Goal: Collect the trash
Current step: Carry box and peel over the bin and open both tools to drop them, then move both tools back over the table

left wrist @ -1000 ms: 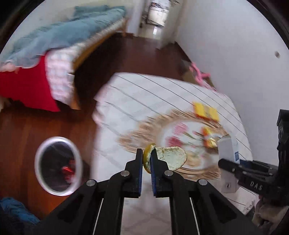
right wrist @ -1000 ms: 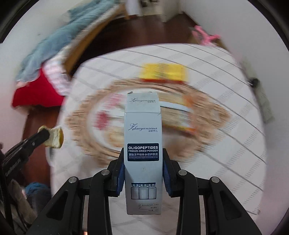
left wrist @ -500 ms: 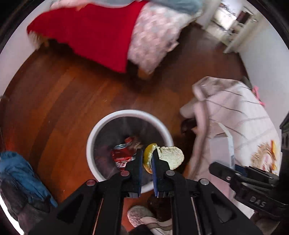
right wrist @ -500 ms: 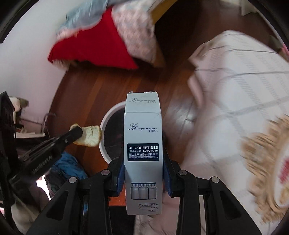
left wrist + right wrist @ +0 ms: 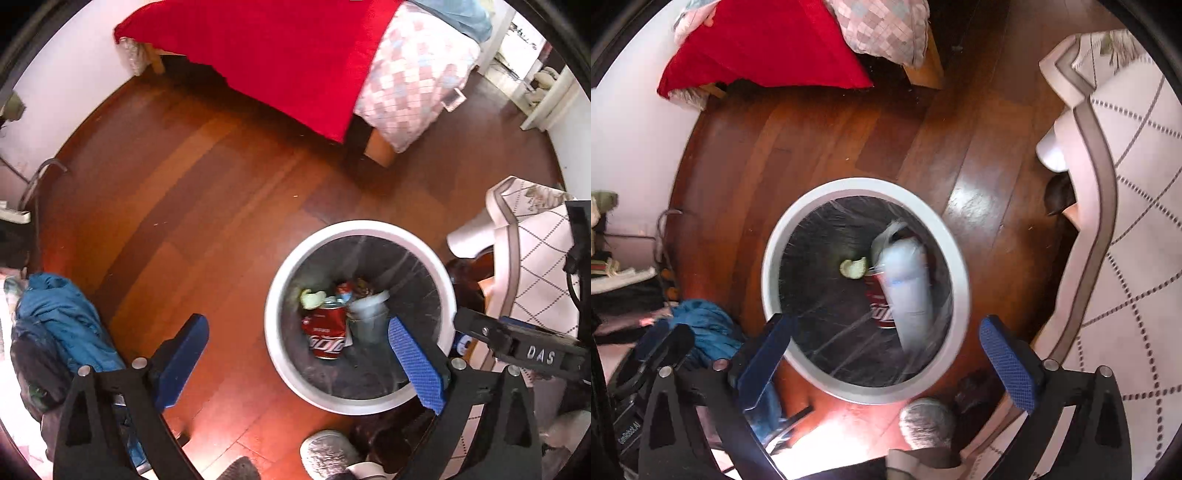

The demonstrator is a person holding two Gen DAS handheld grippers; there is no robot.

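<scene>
Moved: the peel and white box, gripped a moment ago, are now seen inside the bin.
Left gripper: aimed steeply down, jaws just opened wide, nothing between them.
Right gripper: likewise spread and empty, centred over the bin.
Left view only: red can seen sharply.
Right view only: box blurred.

Glossy wood floor, clear plastic liner in the bin, shiny metal can.
</scene>
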